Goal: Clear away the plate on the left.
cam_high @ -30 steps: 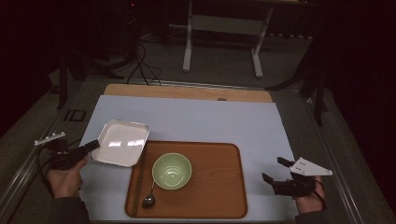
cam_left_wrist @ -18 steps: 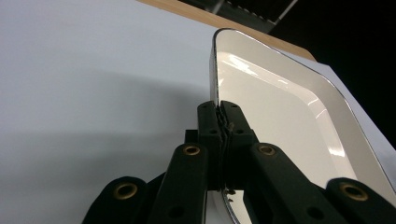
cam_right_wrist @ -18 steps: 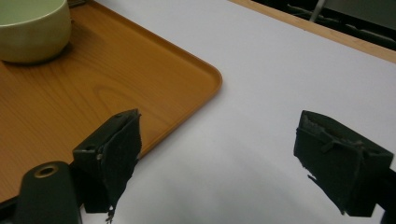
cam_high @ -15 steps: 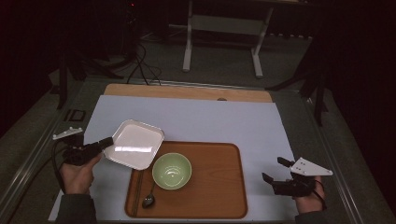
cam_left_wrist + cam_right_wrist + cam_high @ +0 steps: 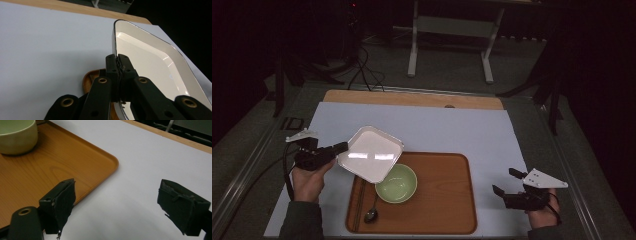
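Observation:
A white square plate (image 5: 371, 153) with a dark rim hangs tilted above the left end of the wooden tray (image 5: 447, 200). My left gripper (image 5: 343, 147) is shut on the plate's left rim. In the left gripper view the two jaws meet on the rim of the plate (image 5: 150, 62), right at my left gripper (image 5: 117, 58). A pale green bowl (image 5: 396, 183) stands on the tray, partly under the plate's corner. My right gripper (image 5: 504, 181) stands open by the table's right front, holding nothing. In the right gripper view my right gripper (image 5: 116, 195) is over white table cover beside the tray's corner (image 5: 110, 160).
A spoon (image 5: 372, 212) and dark chopsticks (image 5: 358, 200) lie at the tray's left end. The bowl (image 5: 17, 135) shows at the top left of the right gripper view. A white cover (image 5: 472, 130) spreads over the table, with a wooden edge (image 5: 412, 98) at the back.
My left gripper has carried the plate to the right and a little upward, from the white cover to above the tray's left end. The right gripper has stayed where it was.

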Demonstrator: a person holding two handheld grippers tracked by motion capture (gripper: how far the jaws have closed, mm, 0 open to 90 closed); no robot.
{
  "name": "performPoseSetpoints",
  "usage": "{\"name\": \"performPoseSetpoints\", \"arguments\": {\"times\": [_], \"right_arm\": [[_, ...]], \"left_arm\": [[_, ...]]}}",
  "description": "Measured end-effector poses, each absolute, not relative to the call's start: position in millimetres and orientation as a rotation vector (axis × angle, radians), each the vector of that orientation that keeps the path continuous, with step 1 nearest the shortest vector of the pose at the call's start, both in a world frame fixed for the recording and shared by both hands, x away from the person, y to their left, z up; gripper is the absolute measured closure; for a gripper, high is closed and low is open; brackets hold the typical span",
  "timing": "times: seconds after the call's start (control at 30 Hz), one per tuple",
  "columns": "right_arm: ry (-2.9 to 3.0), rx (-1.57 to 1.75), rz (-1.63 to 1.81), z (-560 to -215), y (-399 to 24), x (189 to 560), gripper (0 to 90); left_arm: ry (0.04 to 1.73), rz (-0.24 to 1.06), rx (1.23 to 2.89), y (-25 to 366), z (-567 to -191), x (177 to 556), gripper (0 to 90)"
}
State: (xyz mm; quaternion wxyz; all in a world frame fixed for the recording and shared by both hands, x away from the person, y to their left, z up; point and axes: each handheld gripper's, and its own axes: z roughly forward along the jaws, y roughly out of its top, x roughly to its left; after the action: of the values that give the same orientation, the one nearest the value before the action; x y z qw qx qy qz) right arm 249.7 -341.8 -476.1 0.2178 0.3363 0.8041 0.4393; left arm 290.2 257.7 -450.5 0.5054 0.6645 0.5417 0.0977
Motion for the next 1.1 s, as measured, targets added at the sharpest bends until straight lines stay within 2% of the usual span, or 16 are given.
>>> {"name": "performPoseSetpoints", "arguments": {"times": [0.6,1.1], "right_arm": [[2.228,0.93,1.22,-476,-341,250,14.5],[2.228,0.929,1.222,-476,-341,250,14.5]], "left_arm": [[1.166,0.216,1.751,208,-438,316,89.3],[1.062,0.153,1.849,165,-443,328,89.4]]}}
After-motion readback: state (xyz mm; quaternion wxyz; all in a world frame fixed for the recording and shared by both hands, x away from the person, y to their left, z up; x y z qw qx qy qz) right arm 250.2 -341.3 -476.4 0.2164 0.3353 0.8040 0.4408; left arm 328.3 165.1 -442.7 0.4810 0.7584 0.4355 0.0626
